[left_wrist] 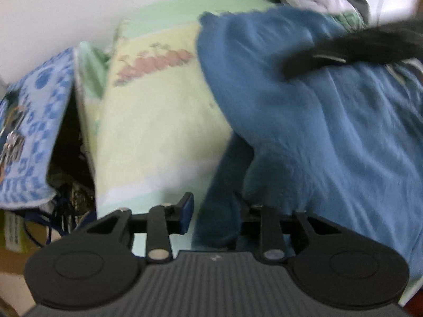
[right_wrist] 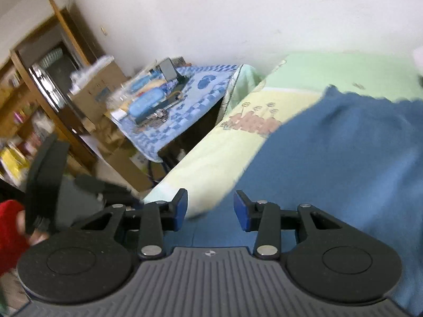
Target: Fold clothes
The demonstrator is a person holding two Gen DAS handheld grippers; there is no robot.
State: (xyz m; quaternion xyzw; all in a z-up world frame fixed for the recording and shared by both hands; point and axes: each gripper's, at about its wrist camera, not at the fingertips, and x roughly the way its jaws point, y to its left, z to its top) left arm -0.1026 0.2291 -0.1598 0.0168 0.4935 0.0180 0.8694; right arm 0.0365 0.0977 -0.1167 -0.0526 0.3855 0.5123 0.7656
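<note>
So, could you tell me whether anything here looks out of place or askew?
The blue fleece garment lies rumpled on the bed sheet, a fold between the left gripper fingers. Nothing looks damaged.

a blue fleece garment lies spread on the pale printed bed.

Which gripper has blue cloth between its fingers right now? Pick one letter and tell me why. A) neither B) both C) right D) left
D: in the left wrist view a fold of the blue garment hangs between the left gripper fingers, while the right gripper stands open above the cloth with nothing between its pads.
</note>
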